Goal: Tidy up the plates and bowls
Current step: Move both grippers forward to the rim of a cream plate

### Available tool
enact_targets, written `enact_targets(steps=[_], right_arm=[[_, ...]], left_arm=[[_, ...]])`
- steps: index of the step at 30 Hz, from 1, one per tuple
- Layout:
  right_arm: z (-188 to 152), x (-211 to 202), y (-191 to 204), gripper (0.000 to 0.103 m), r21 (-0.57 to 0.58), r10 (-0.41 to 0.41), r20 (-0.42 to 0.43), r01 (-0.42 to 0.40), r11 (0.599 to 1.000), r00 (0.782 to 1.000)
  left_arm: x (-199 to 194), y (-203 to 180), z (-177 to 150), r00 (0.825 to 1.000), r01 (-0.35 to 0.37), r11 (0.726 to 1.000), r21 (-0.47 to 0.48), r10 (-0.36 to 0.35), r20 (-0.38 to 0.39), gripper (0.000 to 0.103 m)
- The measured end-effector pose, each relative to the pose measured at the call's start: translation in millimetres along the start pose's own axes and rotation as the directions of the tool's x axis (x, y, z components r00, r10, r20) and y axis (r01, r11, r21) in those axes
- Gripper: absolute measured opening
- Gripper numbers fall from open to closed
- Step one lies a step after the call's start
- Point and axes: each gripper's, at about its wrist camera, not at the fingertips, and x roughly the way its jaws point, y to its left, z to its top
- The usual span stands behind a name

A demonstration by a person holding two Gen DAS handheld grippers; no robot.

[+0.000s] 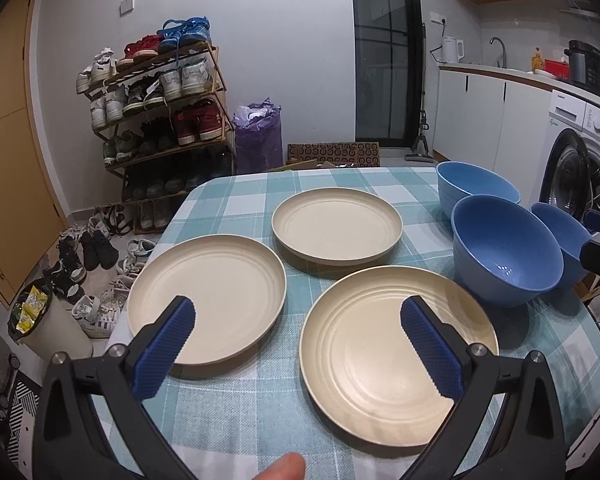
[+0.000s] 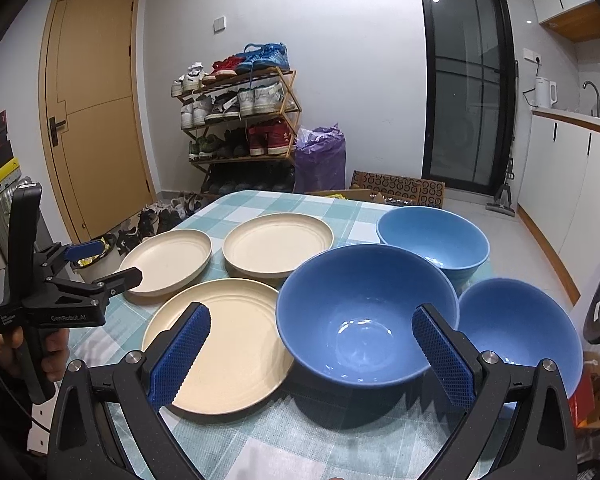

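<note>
While both sets of tongs, left [image 1: 298, 344] and right [image 2: 311, 350], hover spread wide and hold nothing, three round cream plastic plates [image 1: 206, 298] lie empty and separate on the teal checked bench [image 1: 236, 404]. Three round blue bowls [image 2: 366, 314], also empty, cluster just beside them on the right, unstacked.

White walls, a wooden door [image 2: 96, 112] on the left, a full shoe rack [image 2: 242, 120], a dark glass door [image 2: 466, 92], white kitchen cabinets [image 1: 496, 120], a washing machine [image 1: 580, 160], a checked tablecloth [image 1: 236, 400].
</note>
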Motion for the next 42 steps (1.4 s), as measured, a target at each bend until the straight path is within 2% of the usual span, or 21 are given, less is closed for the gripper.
enact_targets(steps=[6,10,16,23,42], right_arm=[[16,11,4,0.103,-0.022,-0.002,-0.02,0.001,1.0,1.0],[28,18,6,0.103,-0.024,0.0,-0.018,-0.001,1.0,1.0],[51,24,4,0.103,-0.011,-0.005,-0.014,0.005,1.0,1.0],[72,32,5,0.103,-0.035,-0.002,-0.03,0.001,0.999,1.0],[116,70,-5,0.103,-0.034,0.015,-0.116,-0.019,0.999,0.993]], left_arm=[[11,4,10,0.999,0.022,1.0,-0.008,-0.022,-0.045,0.103],[13,4,15,0.998,0.033,0.999,0.016,-0.032,-0.054,0.103],[16,9,29,0.997,0.059,0.998,-0.016,-0.06,-0.057,0.103],[20,12,43,0.998,0.029,1.0,-0.009,-0.03,-0.05,0.103],[51,16,80,0.995,0.045,0.999,-0.014,-0.046,-0.086,0.103]])
